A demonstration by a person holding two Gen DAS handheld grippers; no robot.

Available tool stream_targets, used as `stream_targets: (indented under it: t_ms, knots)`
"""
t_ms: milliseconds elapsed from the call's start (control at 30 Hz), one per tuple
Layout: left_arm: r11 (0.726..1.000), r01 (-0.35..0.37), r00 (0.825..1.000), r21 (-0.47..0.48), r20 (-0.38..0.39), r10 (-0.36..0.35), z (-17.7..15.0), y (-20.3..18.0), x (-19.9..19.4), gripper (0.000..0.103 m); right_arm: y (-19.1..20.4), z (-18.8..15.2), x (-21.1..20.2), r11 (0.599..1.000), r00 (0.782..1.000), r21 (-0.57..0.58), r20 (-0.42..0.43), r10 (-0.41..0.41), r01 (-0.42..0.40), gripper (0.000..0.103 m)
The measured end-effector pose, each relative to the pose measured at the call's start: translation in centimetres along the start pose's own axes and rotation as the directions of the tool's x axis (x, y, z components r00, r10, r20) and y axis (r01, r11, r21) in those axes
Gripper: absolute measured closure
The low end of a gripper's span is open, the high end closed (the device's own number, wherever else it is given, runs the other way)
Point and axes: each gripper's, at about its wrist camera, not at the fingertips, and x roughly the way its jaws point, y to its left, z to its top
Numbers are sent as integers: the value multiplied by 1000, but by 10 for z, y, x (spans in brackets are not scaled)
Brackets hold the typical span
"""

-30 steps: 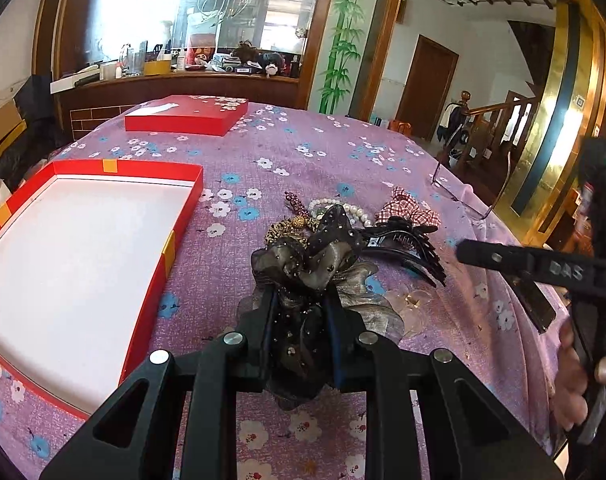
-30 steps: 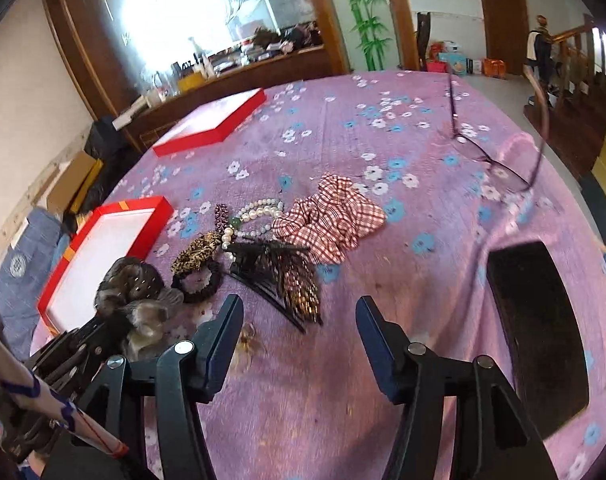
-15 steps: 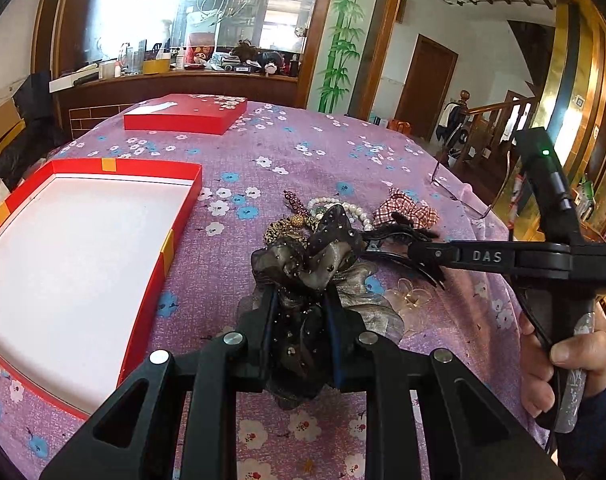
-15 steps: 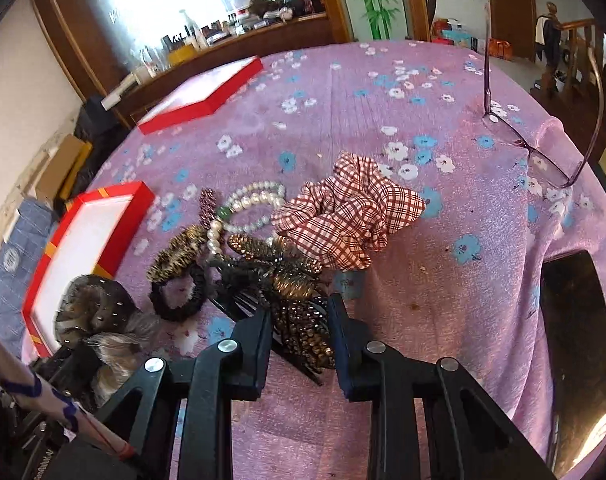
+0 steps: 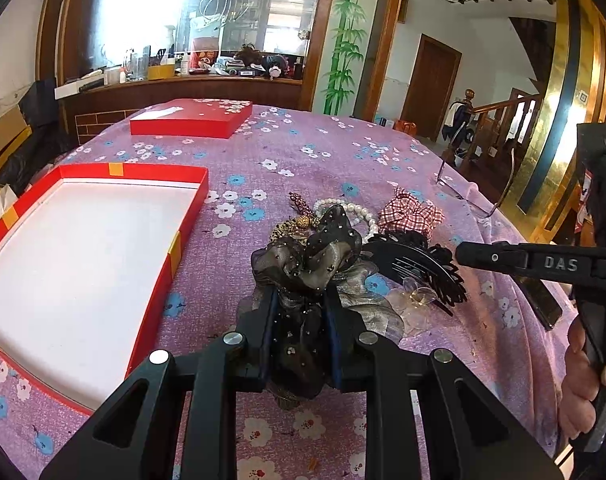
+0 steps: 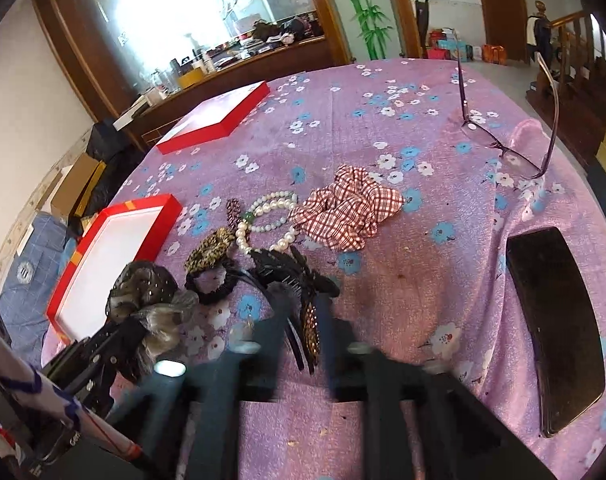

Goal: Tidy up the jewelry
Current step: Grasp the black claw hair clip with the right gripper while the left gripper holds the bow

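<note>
My left gripper is shut on a dark sheer hair bow and holds it just above the purple flowered cloth, right of the open red box. My right gripper is blurred. Its jaws are opening, and the studded end of a black claw clip lies between the pads. In the left wrist view one of its fingers reaches the clip from the right. Behind the clip lie pearl bracelets, a red plaid scrunchie and a leopard scrunchie.
The box's red lid lies at the far side of the table. Glasses stand near the right edge, and a flat black object lies in front of them. A clear flower clip rests beside the bow. A hand holds the right gripper.
The right gripper pushed in over the claw clip, closed around it and drew back, dragging the clip slightly with it. The left gripper and its bow have not moved.
</note>
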Motion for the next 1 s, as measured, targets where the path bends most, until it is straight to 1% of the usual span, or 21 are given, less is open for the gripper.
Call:
stream_targets:
  t_ms: [67,100,167,333,367,433,467,500,567,700,867,1000]
  knots:
    - [1000,-7,1000,5,0,7,0,-1,0,82,-1,-2,-2,1000,1000,-4,17,2,-2,36]
    - [1000,-8,1000,5,-2,8,0,-1,1,82,1,-1,-1,1000,1000,-18,22,4,-4,36]
    - [1000,-10,1000,2,-5,10,0,0,1,82,2,1,5,999,1000,-36,7,-10,10,36]
    - [1000,-14,1000,0,-7,14,0,1,2,82,-2,4,33,999,998,-45,-67,-18,15,36]
    - [1000,-12,1000,1,-7,12,0,1,2,82,-5,4,38,999,997,-33,-80,-7,4,38]
    - [1000,-13,1000,4,-9,13,0,0,2,82,-7,4,47,1000,996,-23,-92,5,-7,46]
    - [1000,-12,1000,4,-9,12,0,0,3,82,-6,4,52,1000,995,-27,-101,3,-6,58]
    - [1000,-11,1000,5,-11,11,0,0,3,82,-4,3,56,999,994,-35,-109,-1,-3,63]
    - [1000,-12,1000,4,-10,12,0,1,2,82,1,1,56,998,996,-64,-90,-20,14,77]
    - [1000,-10,1000,6,-8,10,0,-1,4,82,0,0,46,998,998,-54,-62,-16,13,79]
    - [1000,-9,1000,2,-1,9,-1,0,2,82,3,0,22,999,1000,-45,-10,-6,5,83]
    - [1000,-13,1000,-9,9,13,-1,3,0,82,11,1,8,998,1000,-57,15,8,-7,85]
